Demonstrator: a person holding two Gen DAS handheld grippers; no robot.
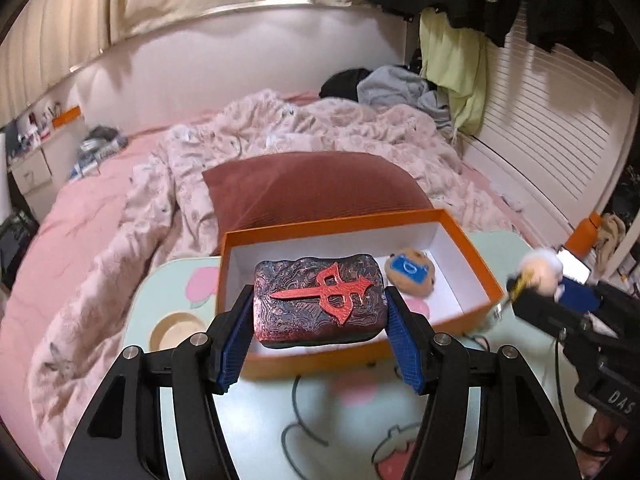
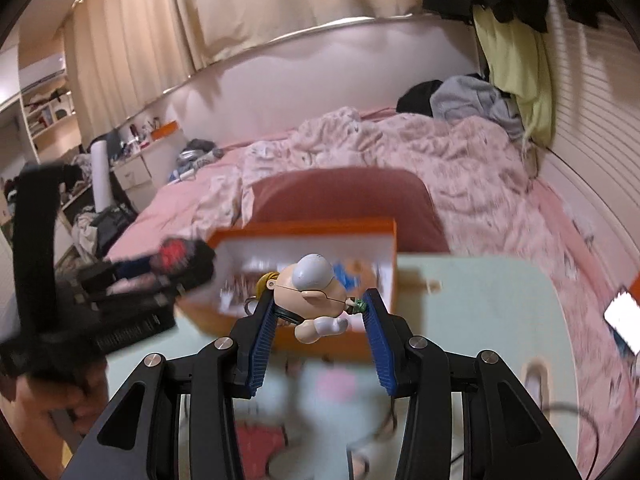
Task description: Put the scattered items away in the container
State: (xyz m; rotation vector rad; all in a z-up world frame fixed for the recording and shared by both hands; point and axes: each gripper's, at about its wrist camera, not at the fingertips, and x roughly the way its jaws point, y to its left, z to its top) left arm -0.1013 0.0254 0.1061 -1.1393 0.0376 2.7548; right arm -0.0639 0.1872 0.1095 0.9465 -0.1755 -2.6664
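My left gripper (image 1: 319,314) is shut on a dark marbled block with a red sword emblem (image 1: 320,292), held just above the near edge of the open orange box (image 1: 332,222). A small brown plush with a blue patch (image 1: 410,276) lies inside the box. In the right wrist view my right gripper (image 2: 319,300) is shut on a small bald toy figure (image 2: 316,280), in front of the orange box (image 2: 304,228). The same figure (image 1: 540,268) shows blurred at the right of the left wrist view. The left gripper and its block (image 2: 176,256) appear blurred at the left.
The box stands on a pale green table with fruit prints (image 1: 280,420), set against a bed. A red-brown pillow (image 1: 312,184) lies behind the box, with a rumpled pink quilt (image 1: 320,128). A phone (image 2: 624,320) rests at the right. A cable (image 1: 296,396) crosses the table.
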